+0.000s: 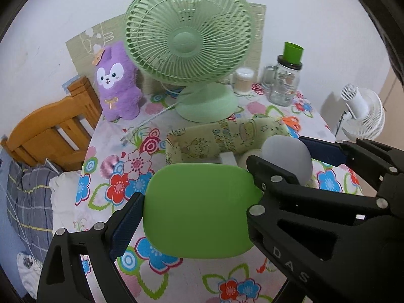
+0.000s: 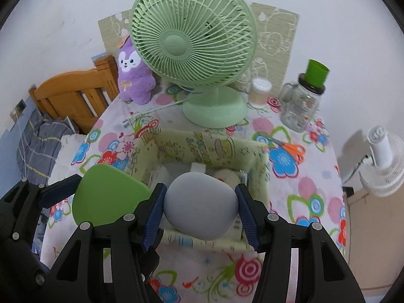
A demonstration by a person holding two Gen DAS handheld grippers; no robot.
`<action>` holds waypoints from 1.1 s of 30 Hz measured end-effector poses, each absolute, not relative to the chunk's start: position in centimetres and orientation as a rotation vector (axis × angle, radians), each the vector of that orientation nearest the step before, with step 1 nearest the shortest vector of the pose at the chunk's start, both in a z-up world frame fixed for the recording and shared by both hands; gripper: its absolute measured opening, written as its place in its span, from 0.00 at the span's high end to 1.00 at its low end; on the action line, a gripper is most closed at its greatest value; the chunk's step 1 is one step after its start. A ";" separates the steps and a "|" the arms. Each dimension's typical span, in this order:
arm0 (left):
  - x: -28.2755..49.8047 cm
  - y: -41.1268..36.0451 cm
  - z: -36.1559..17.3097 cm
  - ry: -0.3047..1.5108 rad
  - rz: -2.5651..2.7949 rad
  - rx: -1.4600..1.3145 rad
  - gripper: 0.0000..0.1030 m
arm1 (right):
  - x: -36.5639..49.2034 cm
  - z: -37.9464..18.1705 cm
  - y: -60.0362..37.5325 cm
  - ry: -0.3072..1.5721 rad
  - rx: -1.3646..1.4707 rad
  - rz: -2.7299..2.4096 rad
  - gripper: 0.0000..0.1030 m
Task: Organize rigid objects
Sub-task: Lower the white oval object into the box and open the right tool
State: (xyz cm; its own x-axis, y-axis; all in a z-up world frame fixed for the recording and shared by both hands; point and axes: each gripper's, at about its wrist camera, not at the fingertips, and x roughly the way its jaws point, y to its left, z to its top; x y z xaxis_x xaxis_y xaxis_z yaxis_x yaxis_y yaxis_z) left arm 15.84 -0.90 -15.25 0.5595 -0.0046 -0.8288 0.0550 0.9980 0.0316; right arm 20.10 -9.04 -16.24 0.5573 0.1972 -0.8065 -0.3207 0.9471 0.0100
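Table (image 2: 310,217), flowered cloth. Landmark: green desk fan (image 2: 194,43), upright at the back, grille facing the cameras.
Fabric storage box (image 2: 202,146): in front of the fan's base, open top, small items inside, unclear.
Purple plush toy (image 2: 135,75): left of the fan, upright.
Glass jar (image 2: 300,106) with green cup on top: right of the fan.
Green flat case (image 1: 199,209): front-left of the fan, held between the jaws of the left gripper (image 1: 194,209), which stand wide on its edges; long axis roughly across the view.
Grey rounded object (image 2: 200,207): over the box, clamped in the right gripper (image 2: 199,207), jaws partly closed.
Orange-handled scissors (image 2: 290,146): right of the box, blades pointing left.
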 end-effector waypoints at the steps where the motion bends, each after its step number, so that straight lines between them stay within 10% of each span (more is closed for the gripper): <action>1: 16.1 -0.7 -15.3 0.980 -0.030 0.049 0.08 | 20.5 -16.4 -8.9 0.932 -0.145 0.316 0.43; 18: 19.1 2.1 -17.8 1.056 0.056 -0.006 0.08 | 26.2 -20.7 -6.2 0.993 -0.050 0.479 0.42; 33: 20.1 1.2 -18.2 1.068 0.011 0.003 0.08 | 26.2 -21.2 -8.7 1.015 -0.026 0.381 0.21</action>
State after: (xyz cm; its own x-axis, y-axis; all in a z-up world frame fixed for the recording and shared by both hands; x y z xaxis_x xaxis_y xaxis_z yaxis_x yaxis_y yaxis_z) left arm 20.12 1.25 -18.18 0.4821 0.0103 -0.8760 -0.0074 0.9999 0.0077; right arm 26.18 -8.73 -21.16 0.4674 0.2989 -0.8320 -0.3225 0.9339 0.1543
